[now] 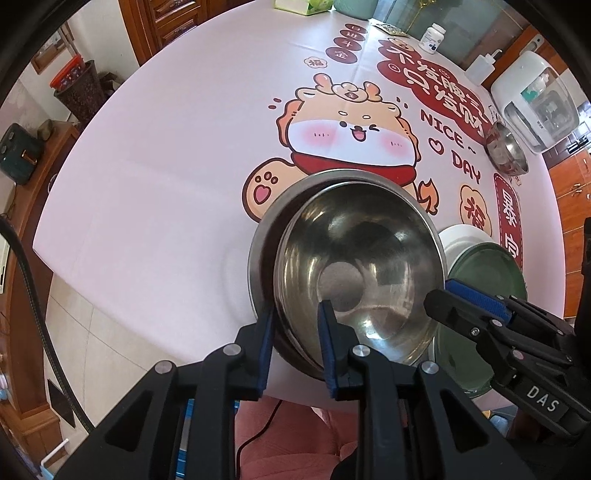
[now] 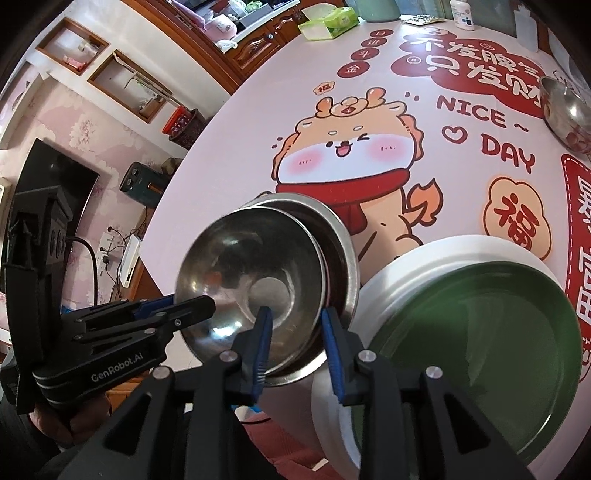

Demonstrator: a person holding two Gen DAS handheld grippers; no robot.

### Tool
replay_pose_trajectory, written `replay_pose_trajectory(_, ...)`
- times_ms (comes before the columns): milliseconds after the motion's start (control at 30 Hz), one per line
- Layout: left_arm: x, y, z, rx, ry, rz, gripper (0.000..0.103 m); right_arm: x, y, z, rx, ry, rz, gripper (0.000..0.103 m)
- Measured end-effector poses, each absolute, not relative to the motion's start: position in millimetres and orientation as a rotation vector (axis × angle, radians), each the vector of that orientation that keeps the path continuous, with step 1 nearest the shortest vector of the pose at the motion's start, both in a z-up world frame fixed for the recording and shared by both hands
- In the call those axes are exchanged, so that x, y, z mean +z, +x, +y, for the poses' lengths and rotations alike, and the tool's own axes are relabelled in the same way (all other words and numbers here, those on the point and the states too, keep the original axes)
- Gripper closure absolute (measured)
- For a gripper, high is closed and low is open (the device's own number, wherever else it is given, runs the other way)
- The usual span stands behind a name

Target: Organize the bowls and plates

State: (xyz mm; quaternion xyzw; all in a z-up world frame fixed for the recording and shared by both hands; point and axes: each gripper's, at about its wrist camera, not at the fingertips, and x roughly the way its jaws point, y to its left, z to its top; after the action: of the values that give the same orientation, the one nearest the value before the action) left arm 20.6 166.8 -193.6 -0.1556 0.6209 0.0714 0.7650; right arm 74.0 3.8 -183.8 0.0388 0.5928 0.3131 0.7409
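Observation:
A steel bowl (image 1: 358,258) sits tilted inside a larger steel bowl (image 1: 266,229) near the table's front edge. My left gripper (image 1: 295,317) is open, its fingers straddling the near left rim of the bowls. My right gripper (image 2: 295,321) is open, its fingers straddling the near right rim of the bowls (image 2: 251,266); it also shows in the left wrist view (image 1: 461,299). The left gripper shows in the right wrist view (image 2: 184,306). To the right a green plate (image 2: 469,332) lies on a white plate (image 2: 424,254).
Another steel bowl (image 1: 506,151) stands at the far right of the round table (image 1: 166,166). A white bottle (image 1: 432,37), a squeeze bottle (image 1: 480,66) and a tissue pack (image 2: 328,22) stand at the far edge. A white appliance (image 1: 535,103) is beyond the table.

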Motion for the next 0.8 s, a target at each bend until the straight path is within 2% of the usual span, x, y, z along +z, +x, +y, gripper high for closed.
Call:
replay_pose_trajectory(400,-172.6,26.2,163.9,0.143,-0.302,1.283,0.080,-166.7,73.8,-7.9,0.672,0.111,1.228,0.071)
replay_pose_trajectory(800,-142.5,50.8,125.8,0.093,-0.206,1.211,0.077,-152.6,82.2,-57.5,0.585,0.183,1.171,0.071)
